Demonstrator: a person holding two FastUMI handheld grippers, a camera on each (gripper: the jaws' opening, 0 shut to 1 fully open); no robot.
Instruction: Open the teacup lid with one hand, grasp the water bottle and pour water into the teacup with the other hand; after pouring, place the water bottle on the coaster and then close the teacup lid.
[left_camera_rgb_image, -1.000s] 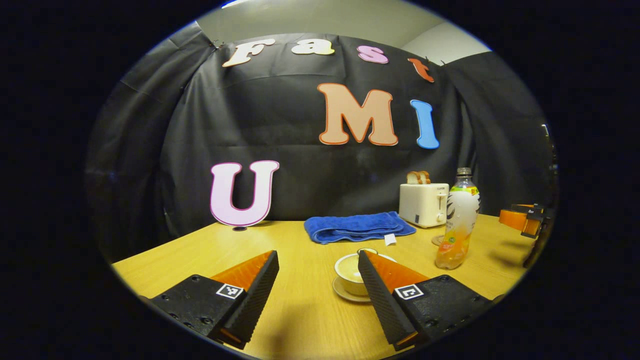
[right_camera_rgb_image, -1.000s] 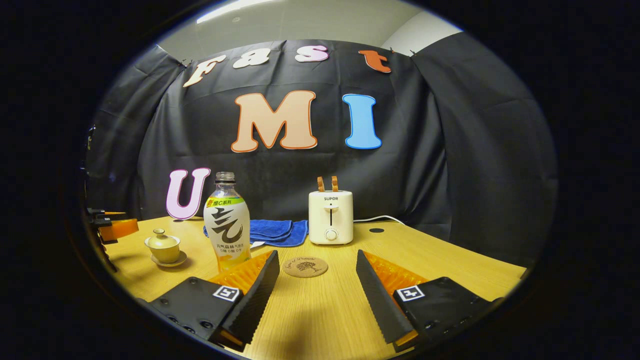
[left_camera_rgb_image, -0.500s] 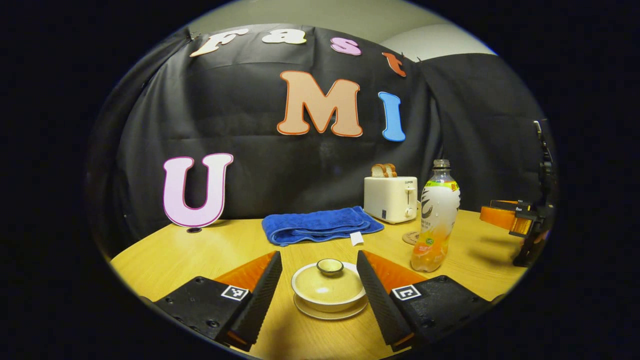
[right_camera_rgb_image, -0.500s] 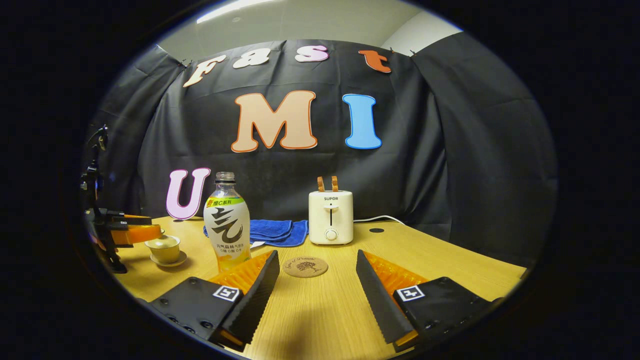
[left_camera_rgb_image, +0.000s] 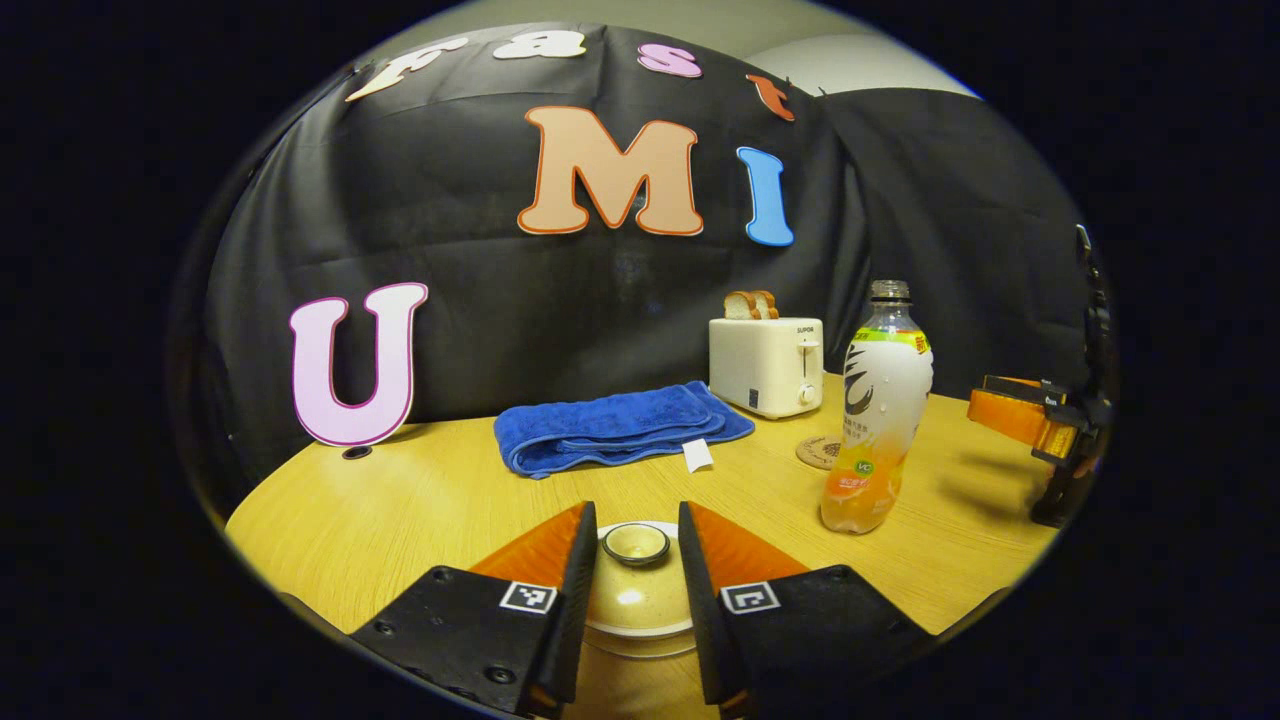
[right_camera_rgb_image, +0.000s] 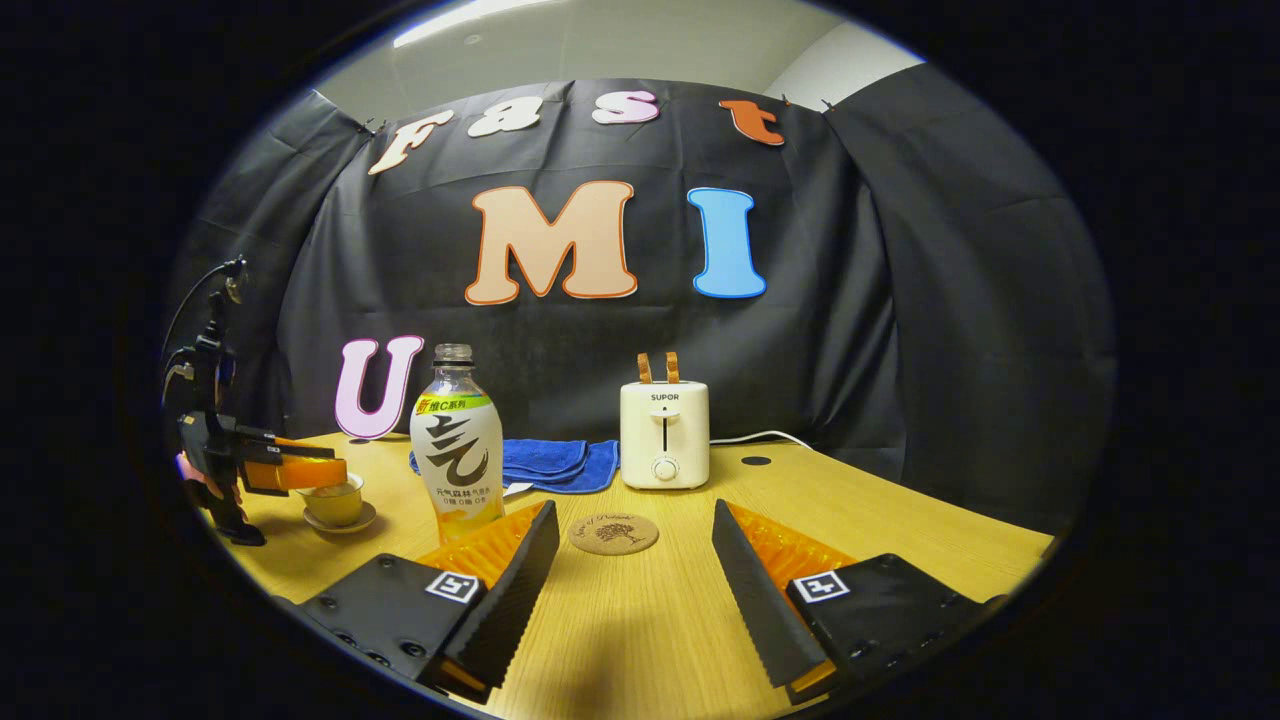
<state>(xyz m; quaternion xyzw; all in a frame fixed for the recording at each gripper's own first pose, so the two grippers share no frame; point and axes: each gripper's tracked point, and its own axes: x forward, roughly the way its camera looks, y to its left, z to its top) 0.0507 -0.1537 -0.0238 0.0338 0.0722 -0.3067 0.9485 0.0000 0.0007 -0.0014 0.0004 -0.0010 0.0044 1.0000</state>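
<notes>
In the left gripper view, the left tool (left_camera_rgb_image: 634, 600) sits low at 6 o'clock with its fingers drawn narrow on either side of the teacup's lid (left_camera_rgb_image: 636, 590). The lid's knob (left_camera_rgb_image: 636, 543) shows between the fingertips; whether the fingers actually press the lid I cannot tell. The lid is on the teacup (left_camera_rgb_image: 640, 625), which stands on the wooden worktop (left_camera_rgb_image: 400, 500). At 3 o'clock from the cup stands the water bottle (left_camera_rgb_image: 877, 410), upright, cap off, with orange liquid in its lower part. The round cork coaster (left_camera_rgb_image: 820, 452) lies just behind the bottle, near a white toaster (left_camera_rgb_image: 766, 365) with bread in its slots. A folded blue towel (left_camera_rgb_image: 615, 428) lies at 12 o'clock from the cup. The right tool shows far off at 3 o'clock.

In the right gripper view, the right tool (right_camera_rgb_image: 630, 580) hovers over the worktop with its fingers wide and nothing between them. The coaster (right_camera_rgb_image: 613, 533) lies at 12 o'clock just ahead of the fingertips, bare. The bottle (right_camera_rgb_image: 456, 450) stands at 10 o'clock beside the left finger, apart from it. Farther at 9 o'clock, the left tool (right_camera_rgb_image: 300, 472) is over the teacup (right_camera_rgb_image: 335, 505).
</notes>
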